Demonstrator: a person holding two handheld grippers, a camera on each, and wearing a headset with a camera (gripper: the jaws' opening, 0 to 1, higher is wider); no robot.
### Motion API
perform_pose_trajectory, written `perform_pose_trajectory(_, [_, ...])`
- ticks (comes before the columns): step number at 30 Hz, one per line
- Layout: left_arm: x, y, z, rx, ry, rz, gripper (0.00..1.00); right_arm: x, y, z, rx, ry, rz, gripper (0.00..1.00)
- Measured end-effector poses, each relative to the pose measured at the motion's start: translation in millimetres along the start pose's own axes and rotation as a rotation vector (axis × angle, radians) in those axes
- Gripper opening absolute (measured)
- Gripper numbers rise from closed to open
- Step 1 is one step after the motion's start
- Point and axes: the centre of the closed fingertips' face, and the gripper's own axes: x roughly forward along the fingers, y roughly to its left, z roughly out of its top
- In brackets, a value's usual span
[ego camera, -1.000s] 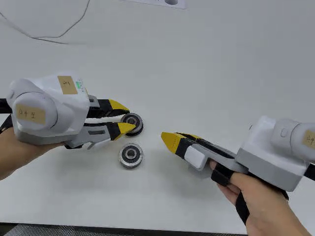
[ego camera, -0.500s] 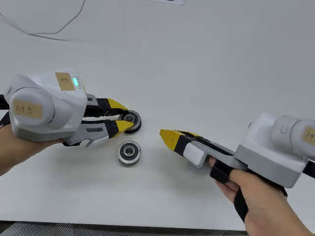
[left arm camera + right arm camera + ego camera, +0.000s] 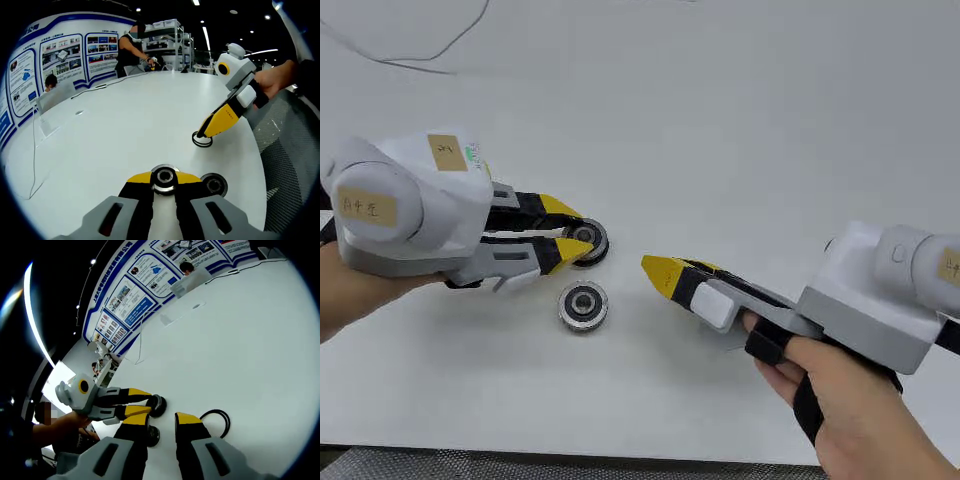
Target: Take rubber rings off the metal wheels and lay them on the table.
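**On the tabletop (image 3: 740, 150), left claw (image 3: 577, 232) pinches a metal wheel (image 3: 592, 238)**

A second wheel (image 3: 583, 305) lies just beside it. The right claw (image 3: 660, 272) — jaws slightly spread, empty — sits just beside a loose rubber ring (image 3: 216, 420). Tan tape labels (image 3: 447, 152) on the left claw bear handwriting — unreadable.

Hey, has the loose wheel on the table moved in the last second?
No. The loose wheel sits as far from the table's front edge as before; only the camera shifted.
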Motion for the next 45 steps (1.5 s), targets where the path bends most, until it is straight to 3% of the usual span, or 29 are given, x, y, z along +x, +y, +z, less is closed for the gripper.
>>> perform_pose_trajectory(12, [0.7, -0.5, 0.5, 0.008, 0.001, -0.006, 0.16, 1.6, 0.1, 0.4, 0.008, 0.001, 0.003, 0.21])
perform_pose_trajectory(32, [0.1, -5.0, -0.9, 0.038, -0.005, -0.019, 0.14, 17.3, 13.3, 10.3, 0.011, 0.005, 0.055, 0.22])
perform_pose_trajectory(45, [-1.0, -5.6, -2.7, 0.065, -0.001, -0.022, 0.13, 32.7, 22.3, 0.8, 0.044, 0.058, 0.104, 0.3])
